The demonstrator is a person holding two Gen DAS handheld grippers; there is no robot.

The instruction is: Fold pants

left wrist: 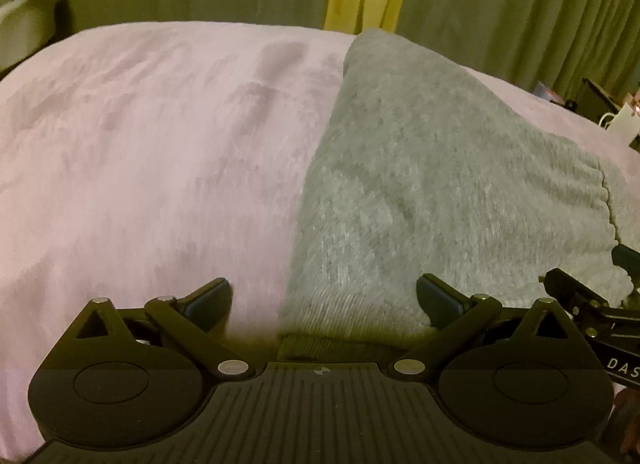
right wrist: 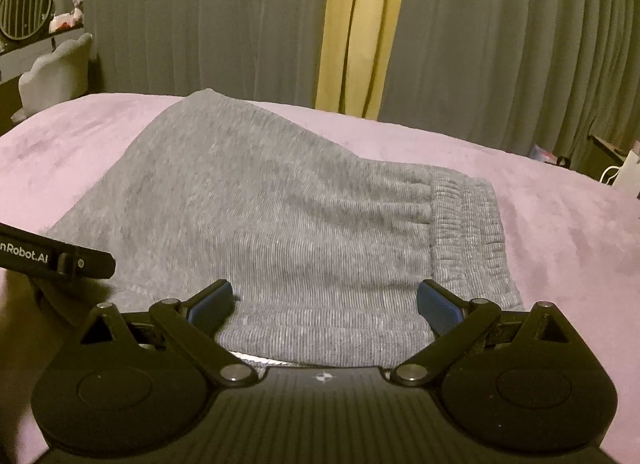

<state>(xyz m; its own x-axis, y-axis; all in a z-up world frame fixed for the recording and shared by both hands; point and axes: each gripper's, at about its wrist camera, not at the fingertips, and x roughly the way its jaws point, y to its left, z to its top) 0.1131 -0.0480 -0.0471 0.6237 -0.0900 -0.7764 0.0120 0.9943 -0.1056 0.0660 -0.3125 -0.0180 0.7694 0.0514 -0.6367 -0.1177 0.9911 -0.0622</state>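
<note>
Grey pants [right wrist: 280, 215] lying on pink bed [right wrist: 560, 232], long axis running away left. I'm holding both tools wide open, empty: right tool [right wrist: 325, 300] over near hem by waistband [right wrist: 468, 232], left tool [left wrist: 324, 298] straddling pants' left edge

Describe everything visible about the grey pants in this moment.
The grey pants are soft ribbed-knit sweatpants with a gathered elastic waistband at the right side. They lie flat, already folded over, on a pink plush bedcover, running away toward the curtains. Both tools, left and right, hang open at the near edge, gripping nothing.
</note>
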